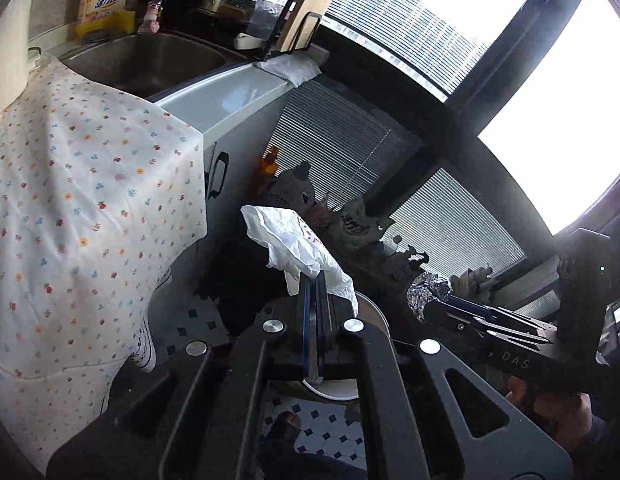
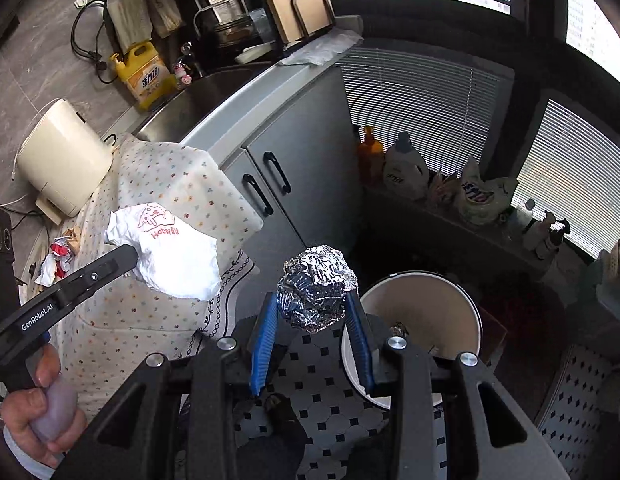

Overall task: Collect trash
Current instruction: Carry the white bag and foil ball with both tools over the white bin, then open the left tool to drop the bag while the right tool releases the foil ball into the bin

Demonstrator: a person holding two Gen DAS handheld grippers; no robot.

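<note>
My left gripper (image 1: 314,278) is shut on a crumpled white paper wrapper (image 1: 294,240) with red print; the right wrist view shows the same wrapper (image 2: 176,256) held out over the flowered cloth. My right gripper (image 2: 314,300) is shut on a ball of crumpled aluminium foil (image 2: 315,286), its blue pads pressed on both sides. In the left wrist view that foil ball (image 1: 427,290) sits at the tip of the right gripper (image 1: 433,300). A round white bin (image 2: 419,320) stands on the tiled floor just right of and below the foil, some foil inside it.
A table under a flowered cloth (image 2: 158,184) stands at left, with scraps of trash (image 2: 58,256) on it. Grey cabinets (image 2: 294,152) and a sink (image 2: 198,96) lie behind. Bottles (image 2: 401,168) line the window sill. A person's hand (image 2: 42,412) grips the left handle.
</note>
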